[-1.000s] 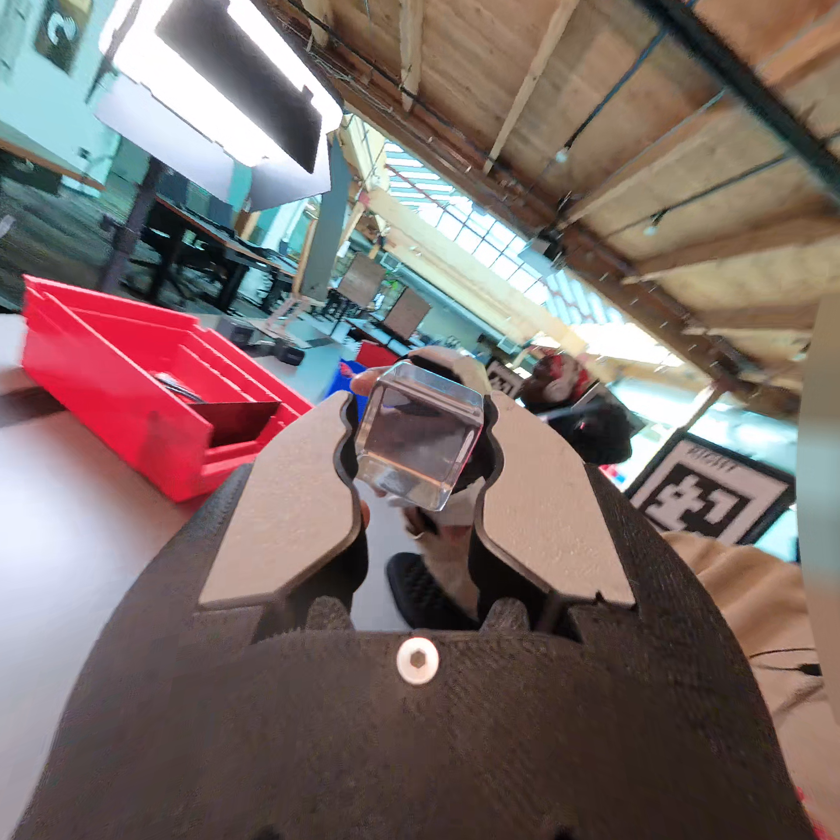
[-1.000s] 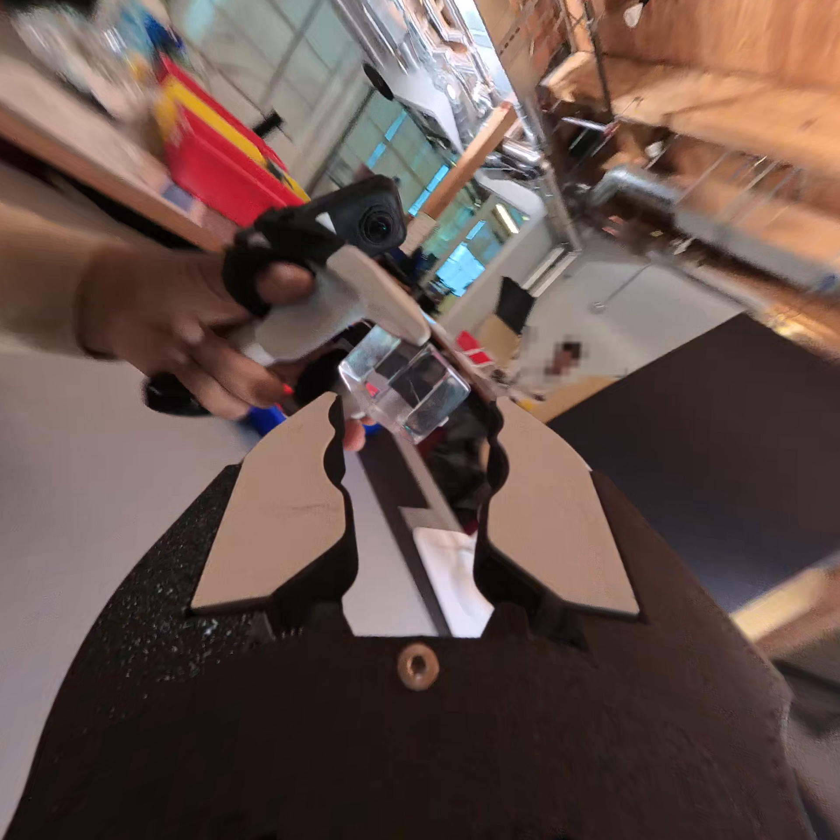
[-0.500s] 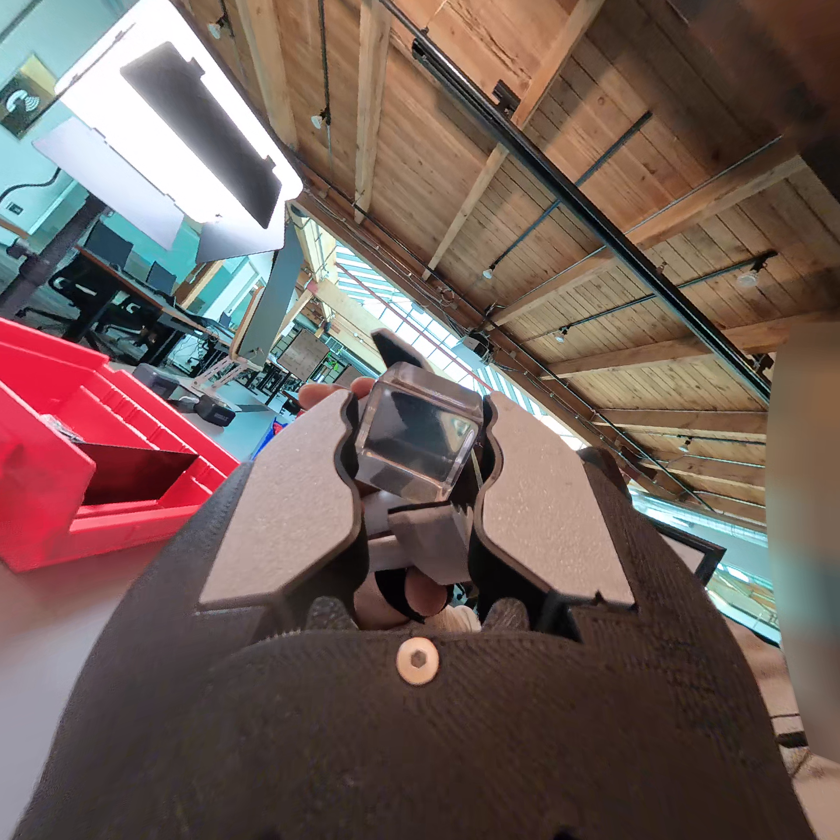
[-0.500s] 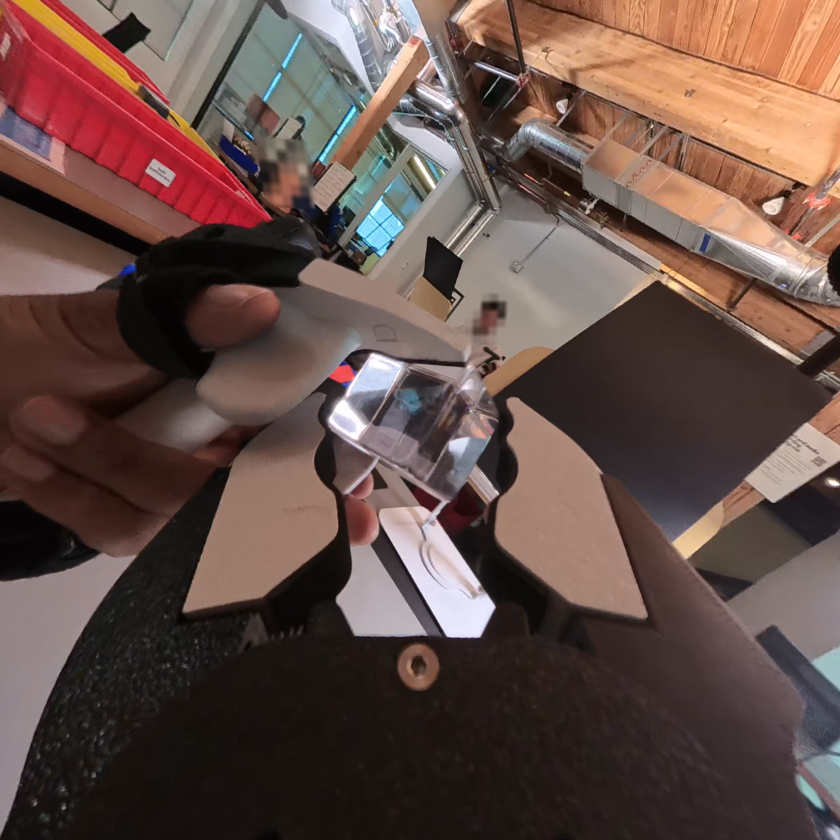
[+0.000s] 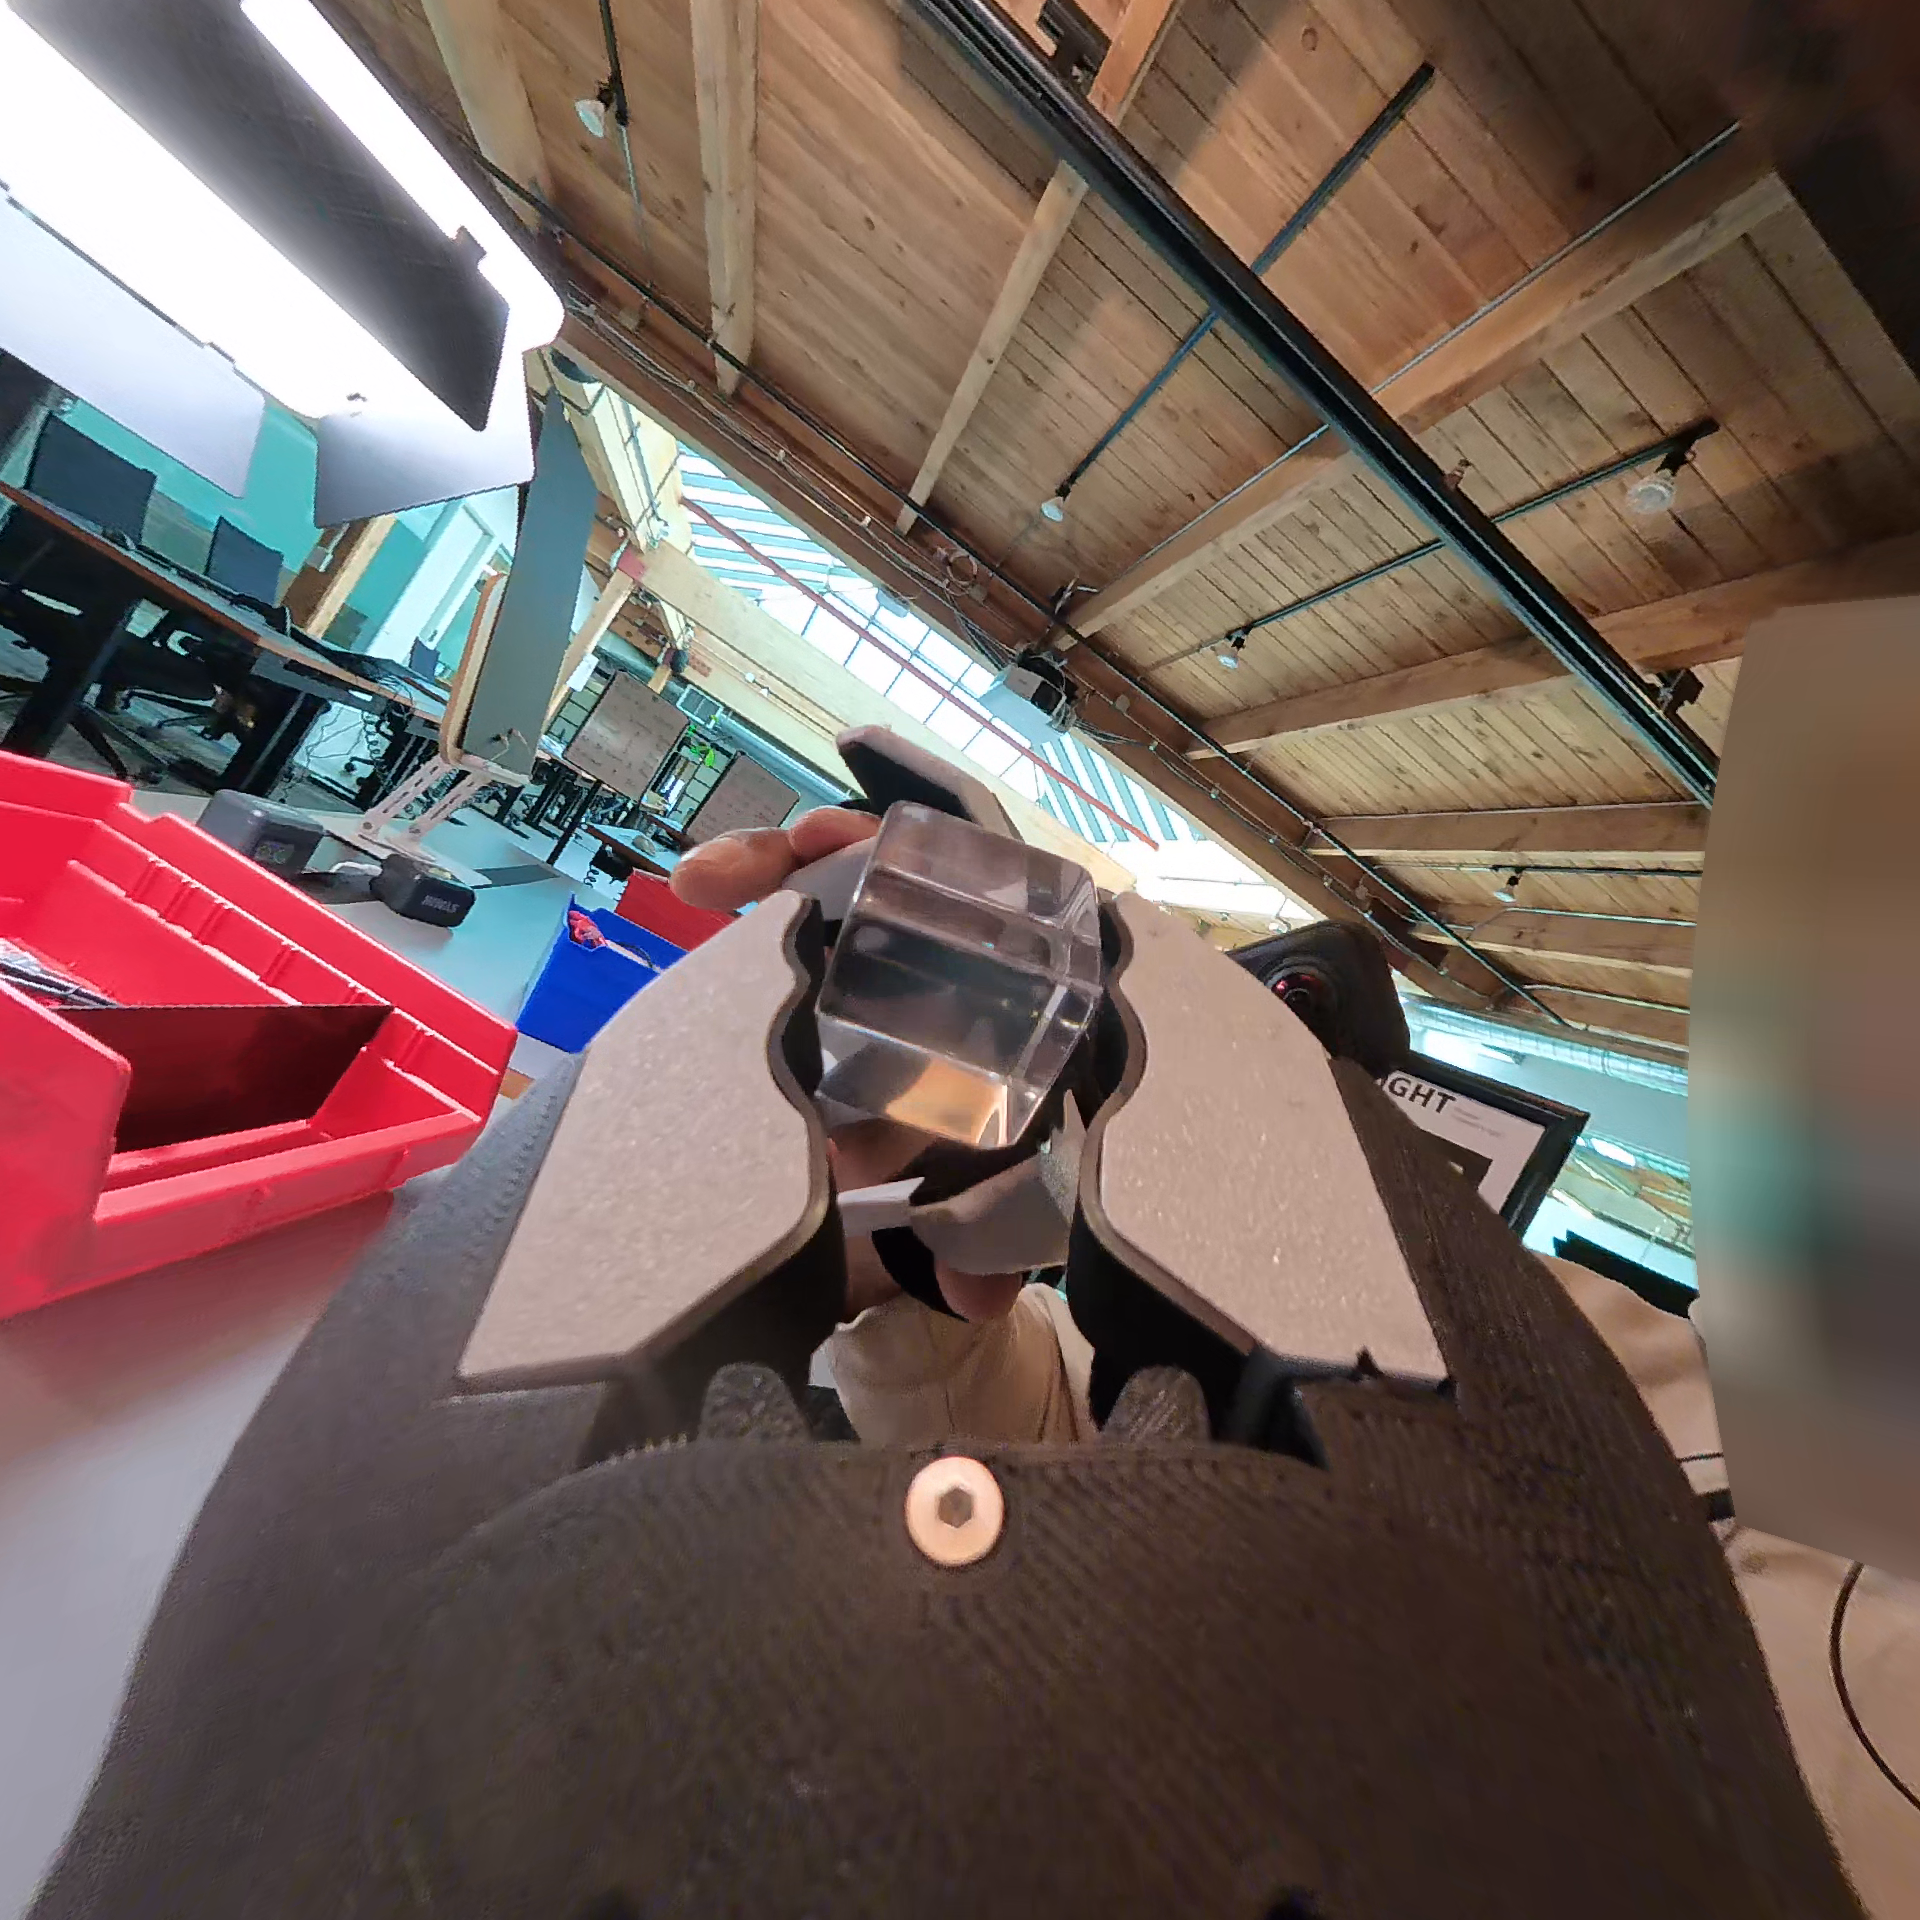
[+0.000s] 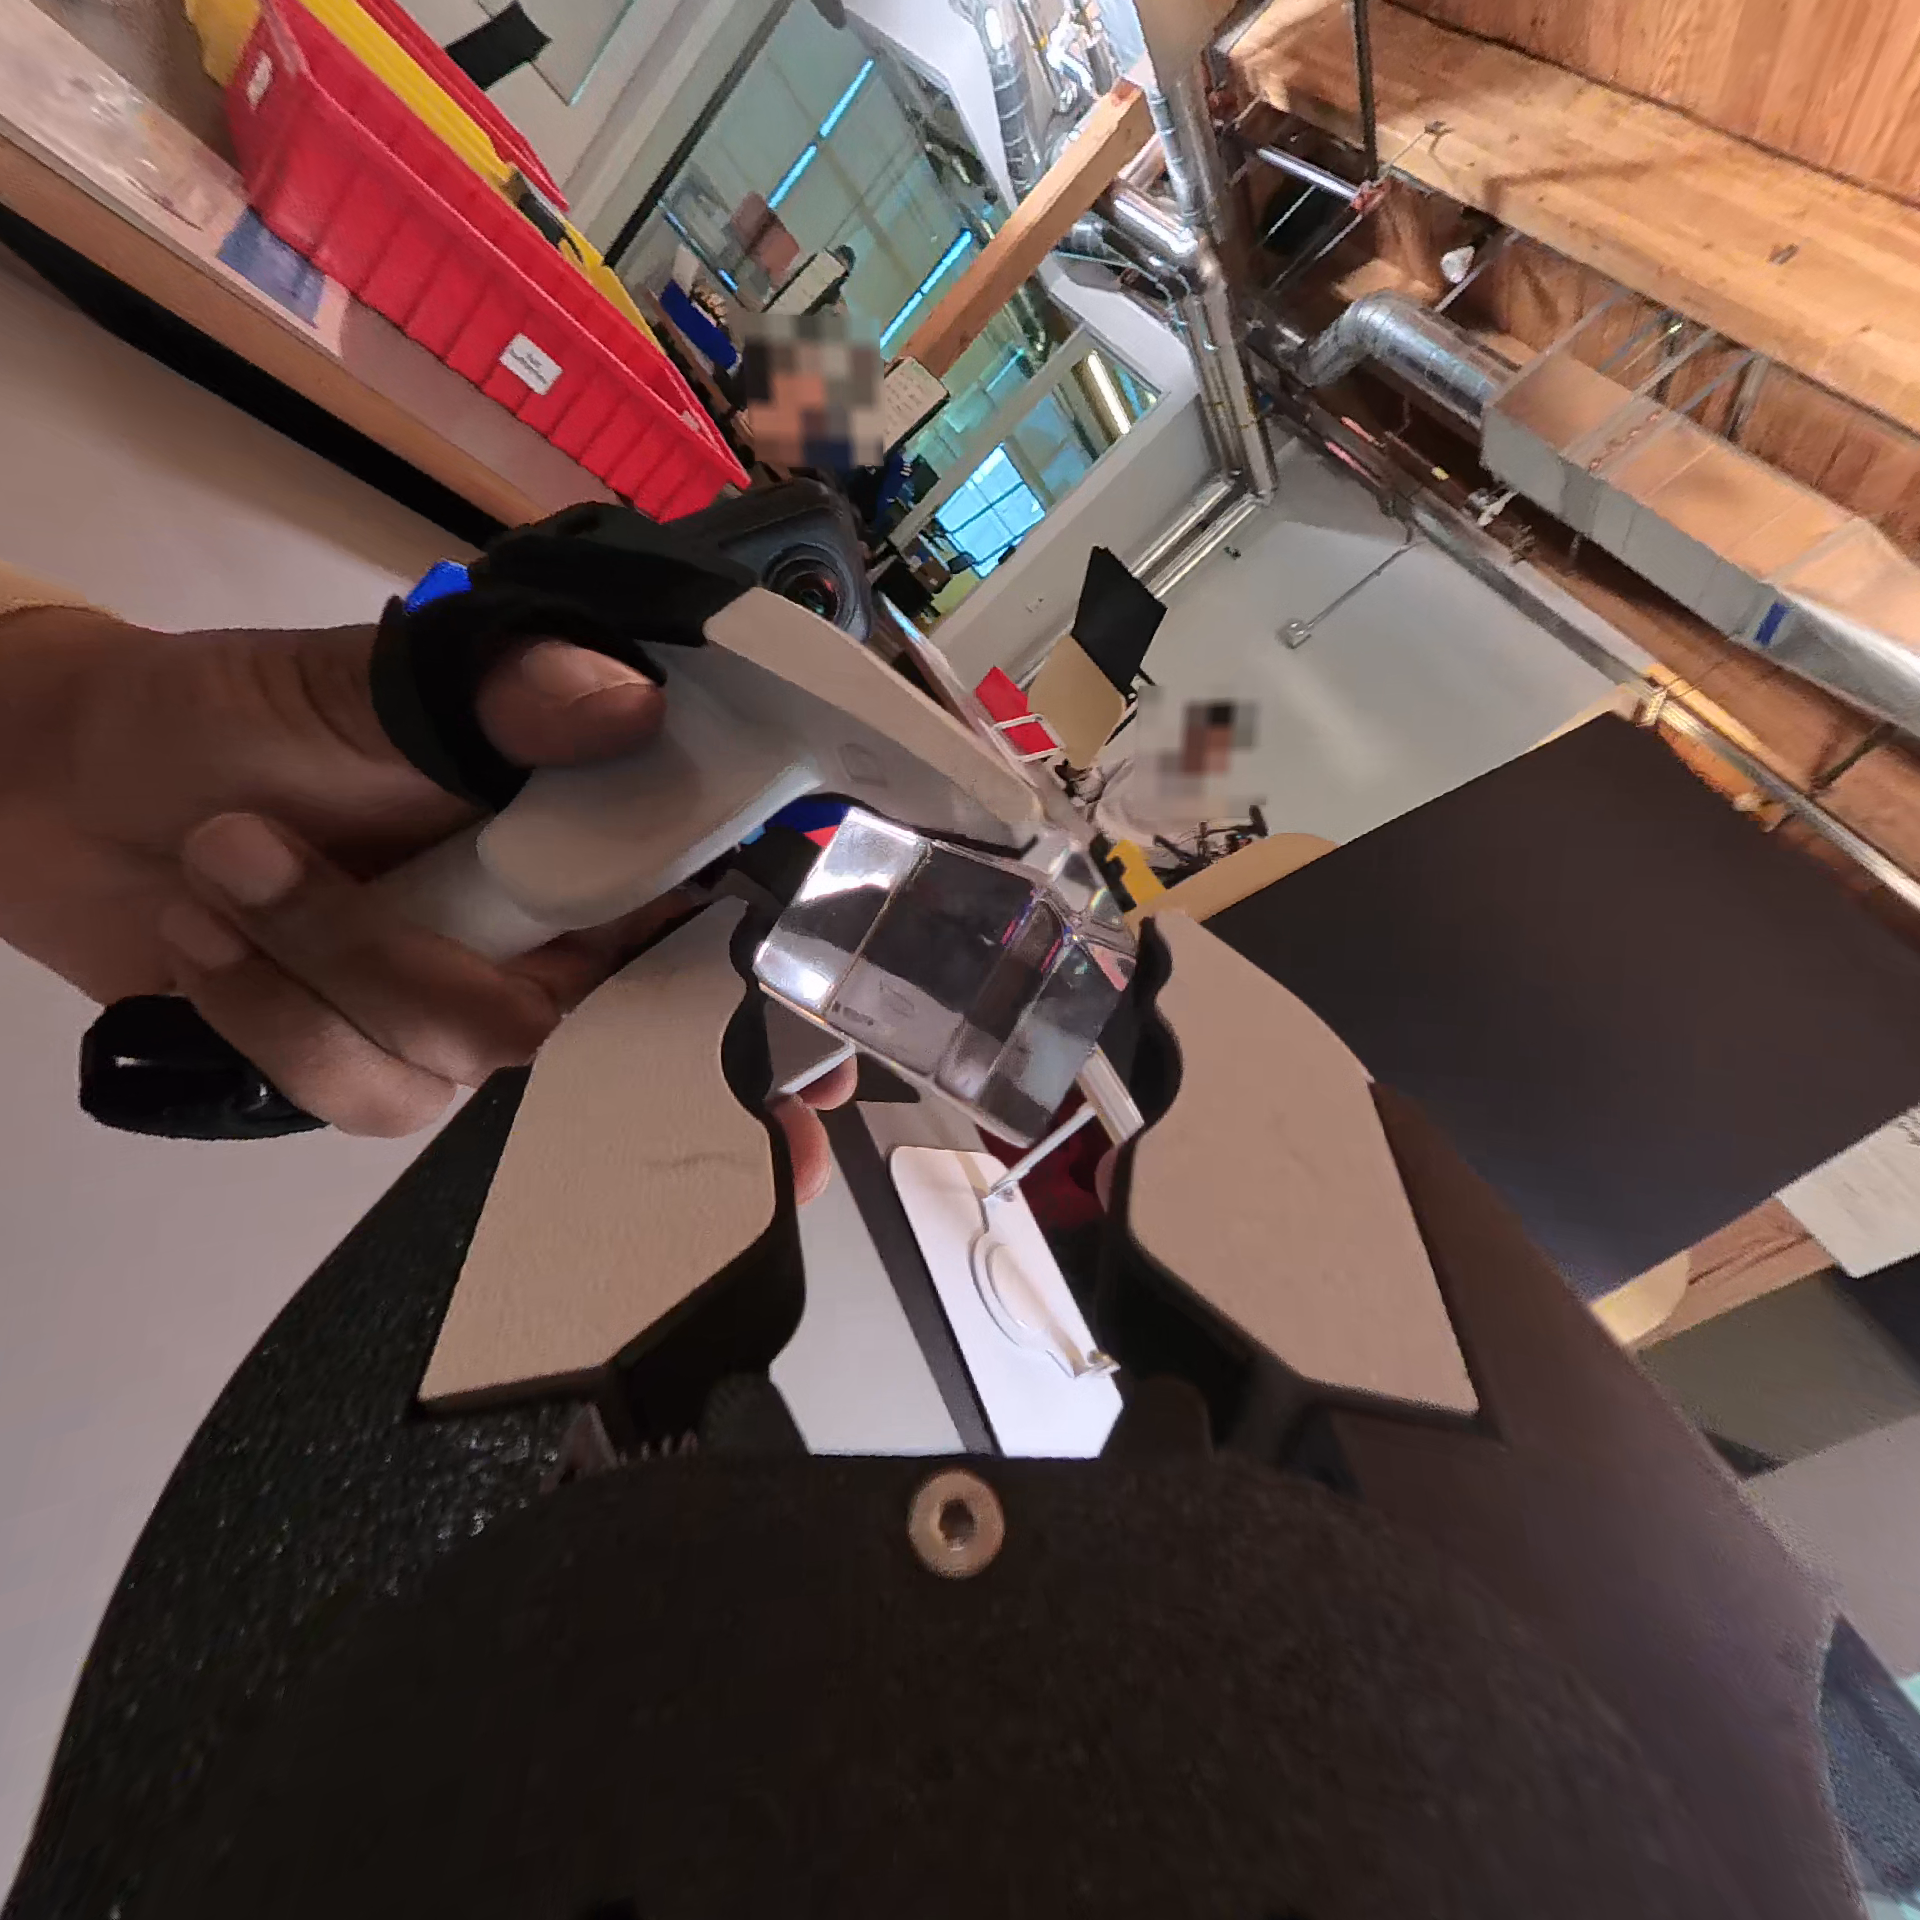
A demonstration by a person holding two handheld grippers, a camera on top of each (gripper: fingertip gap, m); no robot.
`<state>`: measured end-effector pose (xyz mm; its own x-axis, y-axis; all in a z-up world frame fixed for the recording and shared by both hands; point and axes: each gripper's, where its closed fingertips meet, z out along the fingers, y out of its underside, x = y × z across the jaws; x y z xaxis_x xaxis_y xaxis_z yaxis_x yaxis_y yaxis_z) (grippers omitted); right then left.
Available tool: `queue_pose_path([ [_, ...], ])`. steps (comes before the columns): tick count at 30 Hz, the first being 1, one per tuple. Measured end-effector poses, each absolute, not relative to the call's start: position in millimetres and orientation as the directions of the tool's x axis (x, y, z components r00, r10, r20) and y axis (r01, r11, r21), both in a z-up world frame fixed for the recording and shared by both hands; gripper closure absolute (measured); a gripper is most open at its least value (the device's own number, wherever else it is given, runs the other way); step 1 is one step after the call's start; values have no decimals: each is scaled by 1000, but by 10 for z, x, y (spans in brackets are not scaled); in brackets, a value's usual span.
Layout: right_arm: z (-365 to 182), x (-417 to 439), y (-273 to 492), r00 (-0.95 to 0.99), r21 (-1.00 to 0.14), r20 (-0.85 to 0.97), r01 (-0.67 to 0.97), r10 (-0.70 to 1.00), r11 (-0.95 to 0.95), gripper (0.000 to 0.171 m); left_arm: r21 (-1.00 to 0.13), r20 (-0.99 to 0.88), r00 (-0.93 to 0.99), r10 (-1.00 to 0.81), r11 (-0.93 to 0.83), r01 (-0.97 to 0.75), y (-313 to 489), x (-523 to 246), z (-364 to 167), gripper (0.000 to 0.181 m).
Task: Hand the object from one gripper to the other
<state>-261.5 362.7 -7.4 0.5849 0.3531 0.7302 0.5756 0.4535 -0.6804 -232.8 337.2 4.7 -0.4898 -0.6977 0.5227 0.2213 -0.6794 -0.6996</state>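
A clear cube (image 5: 961, 987) sits between the two grey fingers of my left gripper (image 5: 961, 925), which is shut on it and holds it up in the air. My right gripper (image 6: 945, 935) is open, with its two fingers close on either side of the cube (image 6: 945, 987). In the left wrist view the right gripper's fingers (image 5: 914, 774) show above and below the cube. In the right wrist view one white finger of the left gripper (image 6: 831, 748) lies over the cube and a hand (image 6: 260, 810) holds that gripper. Whether the right fingers touch the cube is unclear.
A red bin (image 5: 208, 1039) and a small blue bin (image 5: 582, 966) stand on the grey table (image 5: 104, 1455) to the left. Red bins (image 6: 468, 270) line a shelf. A black panel (image 6: 1558, 987) stands at right. A white card (image 6: 1018, 1299) lies on the table below.
The two grippers have come together. The right gripper's fingers have moved from just short of the cube to either side of it. The left gripper has tilted upward, still holding the cube.
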Motion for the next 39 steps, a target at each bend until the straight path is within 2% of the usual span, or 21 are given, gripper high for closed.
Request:
queue_pose_path([
  [1,-77,-2614,3619,579,-680,731,577,361,452,103,-707,520,-489,-701,-674,214,3363,-2325,41,131],
  [6,-94,-2599,3581,546,-655,755,594,363,467,104,-756,506,-474,-721,-635,160,3318,-2315,19,131],
  [12,-30,-2511,3572,545,-637,768,595,338,489,104,-877,365,-329,-871,-440,192,3505,-2488,93,121],
  [18,36,-2568,3474,537,-629,773,573,339,526,104,-922,284,-319,-904,-348,166,3535,-2553,51,125],
  [22,67,-2550,3462,533,-619,781,593,326,515,104,-928,238,-341,-909,-317,198,3505,-2667,160,120],
  [26,43,-2577,3462,521,-609,789,597,325,523,104,-972,133,-276,-952,-179,150,3384,-2544,63,120],
  [27,55,-2591,3443,519,-603,793,594,319,533,104,-974,129,-267,-955,-173,149,3407,-2534,41,120],
  [30,141,-2585,3365,518,-585,803,586,296,560,104,-951,237,-231,-944,-274,146,3651,-2556,-26,137],
  [31,176,-2600,3313,518,-588,799,566,306,577,105,-942,272,-203,-941,-304,145,3754,-2556,-66,138],
  [36,229,-2592,3262,509,-572,810,574,292,586,105,-909,340,-284,-896,-390,143,3743,-2569,-69,133],
  [39,186,-2550,3333,503,-570,815,608,287,553,105,-924,309,-290,-906,-358,136,3646,-2594,6,127],
])
